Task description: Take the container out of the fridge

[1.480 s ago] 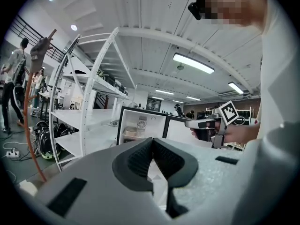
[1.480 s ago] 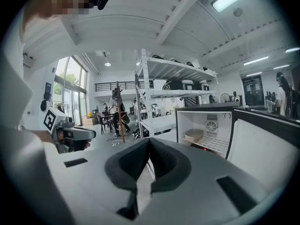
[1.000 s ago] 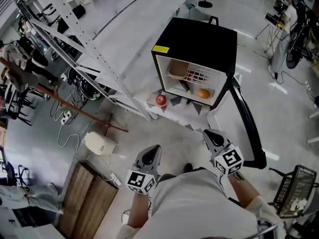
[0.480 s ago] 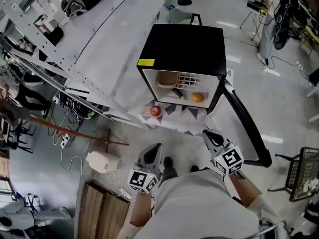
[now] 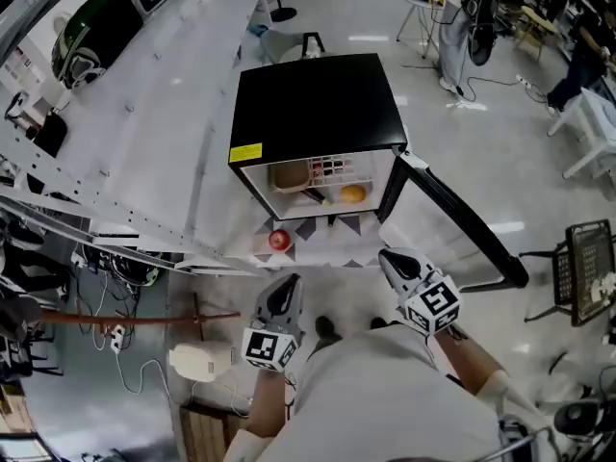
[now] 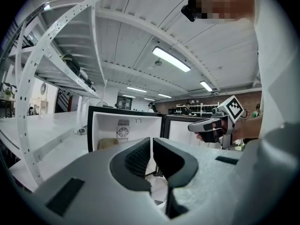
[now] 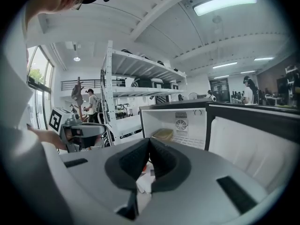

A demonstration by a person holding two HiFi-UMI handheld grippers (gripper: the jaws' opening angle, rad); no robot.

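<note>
- The left gripper (image 5: 286, 289) is held low in front of the torso (image 5: 385, 402), on the person's left, its nose pointing forward and away from the body.
- Its jaws are pressed together with nothing between them.
- The right gripper (image 5: 393, 262) is held on the person's right, slightly further forward than the left, also pointing ahead.
- Its jaws are closed too, the pads meeting on nothing.
- The two grippers are well apart, side by side, each with its marker cube (image 5: 268, 347) facing up.
- The left forearm (image 5: 252, 422) and right forearm (image 5: 474, 366) are bare and run back along either side of the torso.
</note>
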